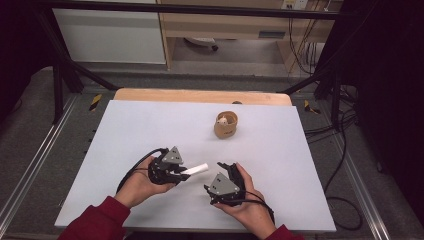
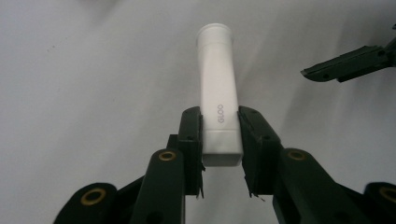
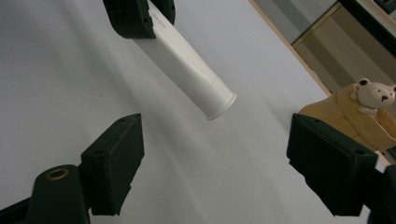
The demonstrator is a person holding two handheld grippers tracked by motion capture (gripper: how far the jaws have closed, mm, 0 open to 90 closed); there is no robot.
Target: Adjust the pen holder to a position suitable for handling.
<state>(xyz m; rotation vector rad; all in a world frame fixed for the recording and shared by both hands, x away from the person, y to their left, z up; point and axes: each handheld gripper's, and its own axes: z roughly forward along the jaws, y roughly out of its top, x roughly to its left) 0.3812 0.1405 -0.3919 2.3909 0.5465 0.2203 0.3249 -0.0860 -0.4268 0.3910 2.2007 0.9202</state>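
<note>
Spreading across most of the high view: white surface [image 1: 150, 130], with a wooden edge along its far side. Standing on the far right part of it, well apart from both hands: tan round container [image 1: 226, 125] with a small bear figure [image 3: 372, 95] inside.

Nearer the person, resting low over the surface on the left: left tongs [image 1: 186, 173], clenched on the flat crimped end of a white tube [image 2: 217, 107]. Gripped from both sides just above the crimp, with the grey lettering sitting between the pads [image 2: 193, 135]. Sticking out past the jaw tips for most of its length, capped round end farthest from the left tongs and aimed toward the right hand. Held clear above the surface, as the shadow beneath suggests, roughly level.

On the right, close by: right tongs [image 3: 215, 149], released, jaws standing wide with nothing between them. Seen from the right gripper view, hanging just beyond and above that gap: the tube's capped end [image 3: 219, 103], apart from both pads and touching neither.
</note>
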